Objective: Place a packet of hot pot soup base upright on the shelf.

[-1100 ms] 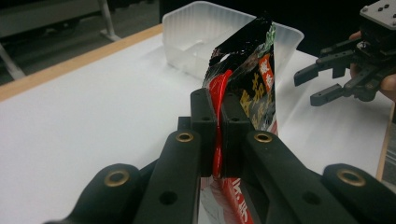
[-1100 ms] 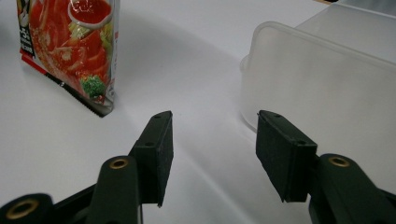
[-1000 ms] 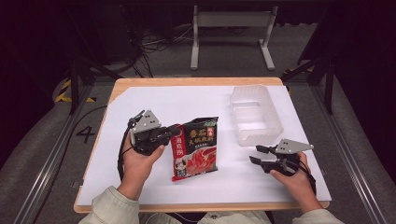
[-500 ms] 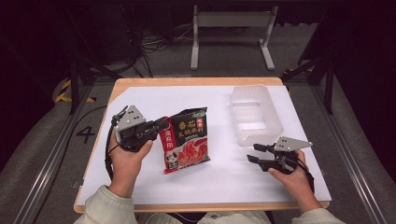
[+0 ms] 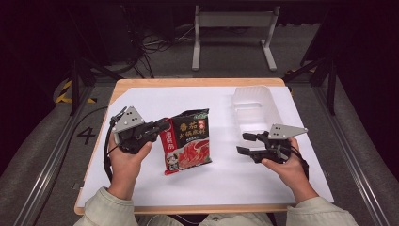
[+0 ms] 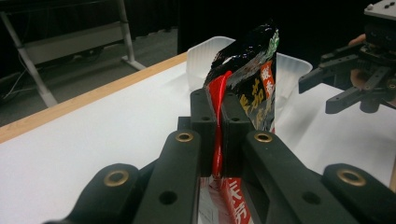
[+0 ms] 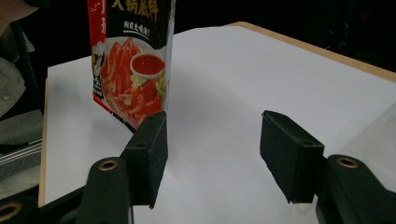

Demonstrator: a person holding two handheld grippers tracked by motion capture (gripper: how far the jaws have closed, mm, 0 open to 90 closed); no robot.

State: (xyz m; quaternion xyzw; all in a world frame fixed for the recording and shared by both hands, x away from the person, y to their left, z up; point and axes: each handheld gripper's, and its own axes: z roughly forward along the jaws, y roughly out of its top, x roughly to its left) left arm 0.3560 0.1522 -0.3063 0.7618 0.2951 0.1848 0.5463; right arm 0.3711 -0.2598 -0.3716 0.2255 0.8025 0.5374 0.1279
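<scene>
1. Sauce packet (image 5: 187,141): a red and black printed pouch, held up off the white surface (image 5: 226,174) at the left of centre in the high view. It stands tilted, its printed face towards the camera above.
2. Your left gripper (image 5: 160,128) is clenched on the packet's left edge. In the left gripper view the two black fingers (image 6: 204,122) press flat against each other with the packet's red seam (image 6: 218,130) pinched between them, and the pouch rises above them.
3. Your left hand (image 5: 123,160) holds that gripper level, pointing to the right across the surface.
4. Your right gripper (image 5: 244,143) is released: its fingers (image 7: 150,154) stand well apart with nothing between them, and they have just been opening further.
5. In the right gripper view the packet (image 7: 130,56) hangs beyond the left-hand finger, not touching it, with bare white surface showing in the gap between the two fingers.
6. Your right gripper points left towards the packet; the two are near but apart, with clear surface between them in the high view.
7. Clear plastic tray (image 5: 256,106): it sits on the surface at the far right, just beyond your right gripper. In the left gripper view its pale wall (image 6: 201,51) stands behind the packet.
8. Your right hand (image 5: 287,165) sits at the near right of the surface.
</scene>
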